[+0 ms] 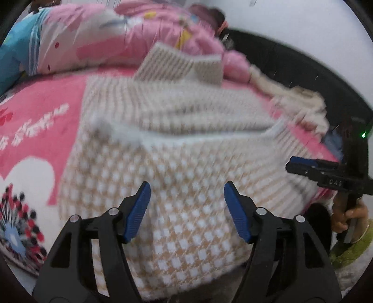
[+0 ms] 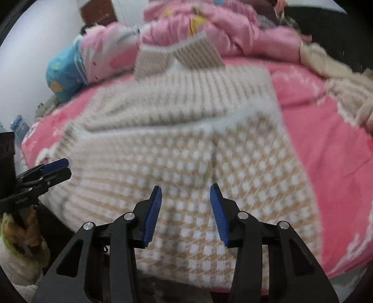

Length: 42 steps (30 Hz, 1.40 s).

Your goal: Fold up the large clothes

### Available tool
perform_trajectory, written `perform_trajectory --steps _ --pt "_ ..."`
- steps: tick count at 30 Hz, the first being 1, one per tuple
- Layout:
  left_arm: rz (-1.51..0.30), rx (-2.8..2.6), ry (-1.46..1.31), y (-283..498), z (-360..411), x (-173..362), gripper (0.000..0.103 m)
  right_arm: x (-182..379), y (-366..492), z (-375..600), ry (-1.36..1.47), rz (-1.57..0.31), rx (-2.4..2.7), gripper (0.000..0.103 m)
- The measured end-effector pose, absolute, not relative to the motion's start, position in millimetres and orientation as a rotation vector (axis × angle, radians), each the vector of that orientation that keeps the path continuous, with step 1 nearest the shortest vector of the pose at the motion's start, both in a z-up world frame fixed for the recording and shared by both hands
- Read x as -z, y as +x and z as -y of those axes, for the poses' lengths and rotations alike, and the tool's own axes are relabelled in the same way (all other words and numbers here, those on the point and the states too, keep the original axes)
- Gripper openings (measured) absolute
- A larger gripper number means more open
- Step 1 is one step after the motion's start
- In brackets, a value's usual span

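Left wrist view: sweater (image 1: 177,163) lies beyond both grippers' parted, empty fingers (image 1: 137,219).

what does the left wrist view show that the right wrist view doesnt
Only the left wrist view: the white heart and black-and-red print on the bedspread, and a green light at right.

Only the right wrist view: a brown panel on the wall and clutter off the bed's left edge.

Both: the sweater spread on the pink bedspread, the pink quilt behind it, the blue pillow, and both grippers open, left gripper and right gripper, empty over the hem.
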<state>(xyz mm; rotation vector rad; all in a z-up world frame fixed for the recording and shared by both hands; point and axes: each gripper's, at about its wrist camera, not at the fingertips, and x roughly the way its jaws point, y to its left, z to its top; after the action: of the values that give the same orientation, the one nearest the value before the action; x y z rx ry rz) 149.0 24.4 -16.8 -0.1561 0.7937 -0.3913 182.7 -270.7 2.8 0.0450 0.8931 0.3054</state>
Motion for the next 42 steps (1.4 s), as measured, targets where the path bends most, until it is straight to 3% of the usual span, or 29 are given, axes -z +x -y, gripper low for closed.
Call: perform_trajectory --steps 3,6,13,15,16,17,21,26,30,35,42 --pt "-0.808 0.380 -0.185 165 -25 18 0.063 2 206 266 0.063 -0.866 -0.296 0.043" --pt "-0.892 0.307 -0.233 200 -33 49 0.063 51 238 261 0.043 -0.965 -0.264 0.043" --pt "-0.763 0.268 -0.256 187 -53 16 0.063 4 232 300 0.123 -0.876 -0.198 0.043" --pt "-0.808 0.201 -0.290 200 -68 27 0.063 23 250 322 0.183 -0.922 -0.150 0.043" --pt "-0.847 0.221 -0.333 207 -76 40 0.062 39 257 329 0.213 -0.957 -0.159 0.035" --pt "-0.849 0.229 -0.343 209 -78 45 0.061 48 260 333 0.241 -0.966 -0.182 0.034" --pt "-0.834 0.210 -0.247 201 -66 34 0.061 24 243 330 0.236 -0.942 -0.178 0.033" --pt "-0.790 0.213 -0.288 170 -70 7 0.062 -14 184 299 0.204 -0.875 -0.321 0.041" --pt "-0.754 0.346 -0.233 134 -38 -7 0.066 -11 152 262 0.086 -0.885 -0.447 0.044" --pt "-0.911 0.290 -0.071 141 8 45 0.069 41 171 238 0.059 -1.000 -0.435 0.053" --pt "-0.908 0.308 -0.185 143 -11 41 0.068 -15 130 215 -0.076 -0.867 -0.493 0.052"
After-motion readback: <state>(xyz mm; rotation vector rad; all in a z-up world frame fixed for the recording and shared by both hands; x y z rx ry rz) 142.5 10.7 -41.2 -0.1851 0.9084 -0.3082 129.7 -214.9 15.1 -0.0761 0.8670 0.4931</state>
